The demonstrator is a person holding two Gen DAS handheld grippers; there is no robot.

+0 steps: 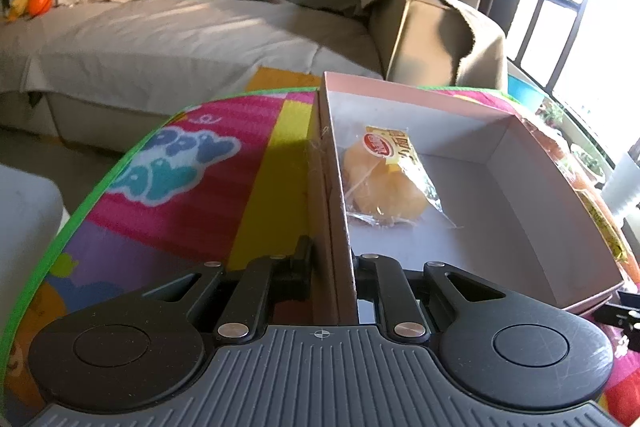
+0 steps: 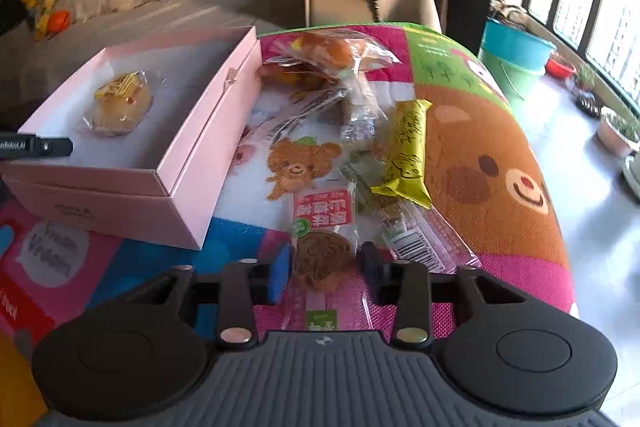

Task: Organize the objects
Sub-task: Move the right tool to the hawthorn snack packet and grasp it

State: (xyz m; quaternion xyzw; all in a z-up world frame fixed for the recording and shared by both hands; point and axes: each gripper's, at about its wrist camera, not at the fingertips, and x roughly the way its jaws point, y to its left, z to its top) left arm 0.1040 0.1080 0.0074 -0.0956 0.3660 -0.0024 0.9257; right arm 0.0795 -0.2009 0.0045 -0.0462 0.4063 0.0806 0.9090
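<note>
**Snacks into the pink box**

Mat (image 2: 500, 155) first: it carries everything. My pink box (image 2: 192, 131) sits toward its left edge, one yellow pastry (image 1: 380, 183) already inside. My left gripper (image 1: 334, 263) is clamped on the box's left wall, steadying it. My right gripper (image 2: 324, 263) stands partly open, fingers either side of the brown cake packet (image 2: 322, 247) at the mat's near edge. I'd close squarely on the cake, not the loose film, then lift clear of the neighbouring wrappers.
</note>
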